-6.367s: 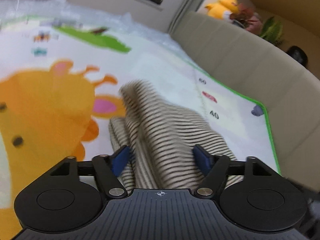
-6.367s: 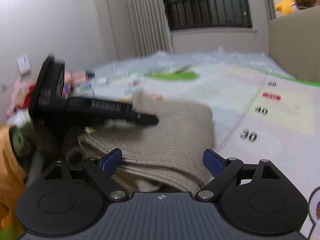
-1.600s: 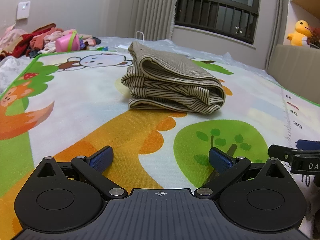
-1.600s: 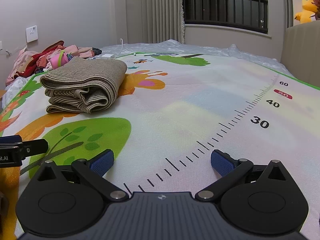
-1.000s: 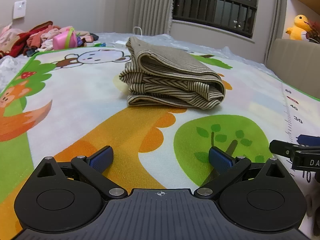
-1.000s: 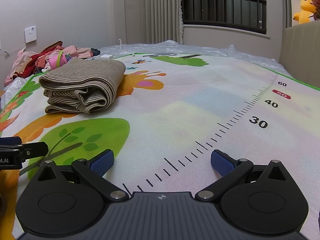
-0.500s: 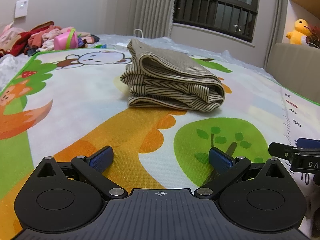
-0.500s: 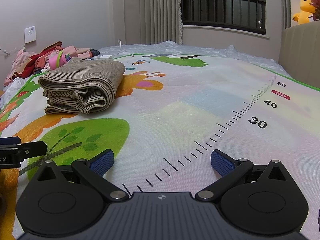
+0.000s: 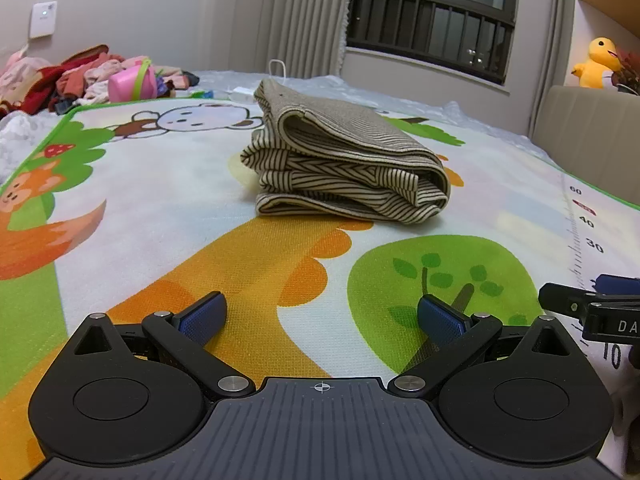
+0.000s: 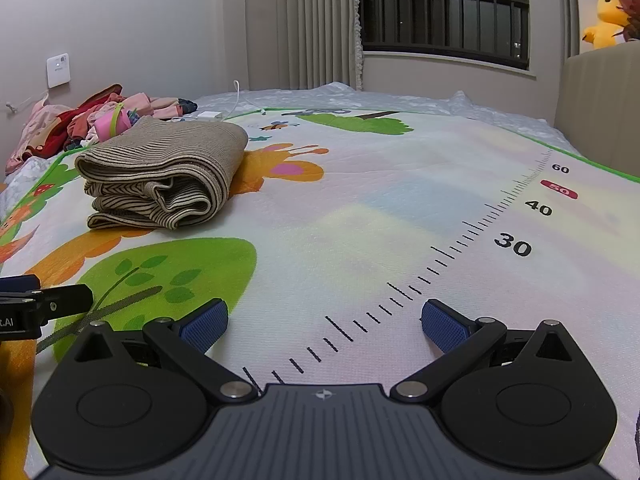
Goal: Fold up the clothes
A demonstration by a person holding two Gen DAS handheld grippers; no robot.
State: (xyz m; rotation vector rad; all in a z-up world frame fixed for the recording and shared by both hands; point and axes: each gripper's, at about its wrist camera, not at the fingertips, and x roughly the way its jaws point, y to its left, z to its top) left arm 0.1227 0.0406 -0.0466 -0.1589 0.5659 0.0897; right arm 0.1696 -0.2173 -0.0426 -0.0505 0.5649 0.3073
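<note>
Left wrist: left gripper (image 9: 320,318) spread wide, empty, low over play mat (image 9: 168,216). Folded striped garment (image 9: 348,168) lies ahead, well apart, bare mat all round.

Right wrist: right gripper (image 10: 323,326) wide, empty; garment (image 10: 164,176) far left, near the mat's green edge; clothes pile (image 10: 96,120) beyond.

Bare mat (image 10: 360,220) — folded garment (image 9: 344,168) ahead

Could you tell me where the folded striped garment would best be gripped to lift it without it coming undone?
Probably at the rounded fold of the folded striped garment, its right end in the left wrist view, where all layers wrap together. The opposite end shows loose stacked edges that would likely splay. Come in low along the play mat with the open left gripper, jaws spanning the full stack.
</note>
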